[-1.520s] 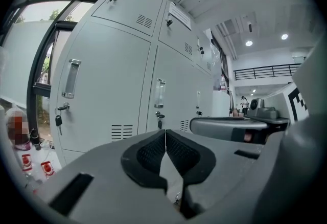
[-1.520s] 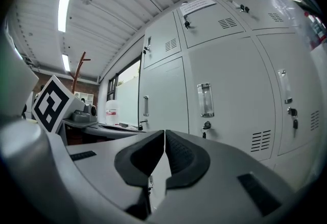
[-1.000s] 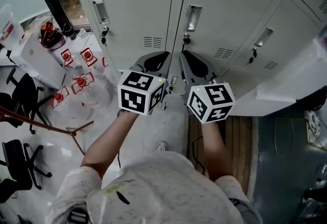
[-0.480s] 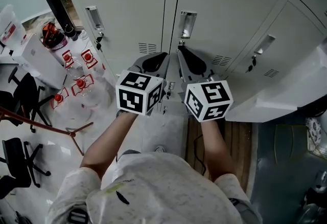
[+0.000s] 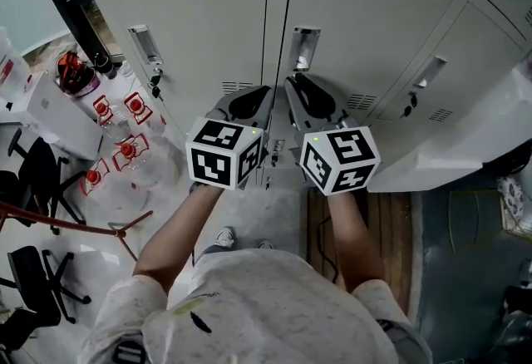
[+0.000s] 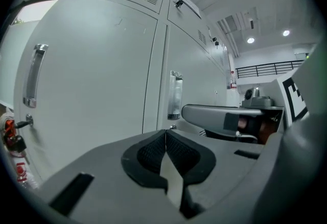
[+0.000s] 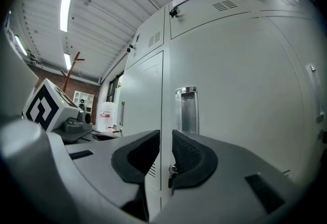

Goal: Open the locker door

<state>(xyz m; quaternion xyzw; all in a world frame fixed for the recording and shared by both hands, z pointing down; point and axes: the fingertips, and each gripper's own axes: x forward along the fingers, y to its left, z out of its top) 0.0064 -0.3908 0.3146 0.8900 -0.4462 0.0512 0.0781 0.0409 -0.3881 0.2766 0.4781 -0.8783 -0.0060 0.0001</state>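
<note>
Locker bank, pale grey sheet steel, fills the upper half of the head view.

1. Pale grey steel locker door (image 5: 374, 13) (image 7: 240, 80): closed, with its left edge on the vertical seam at mid-frame. A recessed chrome pull handle (image 5: 304, 48) (image 7: 187, 109) sits at the door's nine o'clock edge. Vent slots (image 5: 359, 100) lie at four o'clock of the handle.

2. Right gripper (image 5: 301, 92) (image 7: 166, 138), grey plastic with black ribbed pads: at six o'clock of the handle and pointing at the door. Its jaws have just been opening and now stand a narrow gap apart, gripping nothing. Through the gap show the seam and a small dark lock piece (image 7: 172, 171), both beyond the pads.

3. Left gripper (image 5: 253, 100) (image 6: 165, 133), same make: just beside the right gripper at its nine o'clock. Its pads are pressed together at the tips with nothing between them.

4. Black-and-white marker cubes: left (image 5: 224, 153), right (image 5: 339, 159), each at six o'clock of its jaws.

5. Neighbouring grey door (image 5: 191, 5): closed. Its chrome handle (image 5: 141, 45) lies at ten o'clock of the left gripper, with keys (image 5: 155, 81) hanging below it.

6. Clear bottles with red labels (image 5: 125, 150): at nine o'clock of the left cube.

7. Black office chairs (image 5: 33, 163): at the far nine o'clock edge.
</note>
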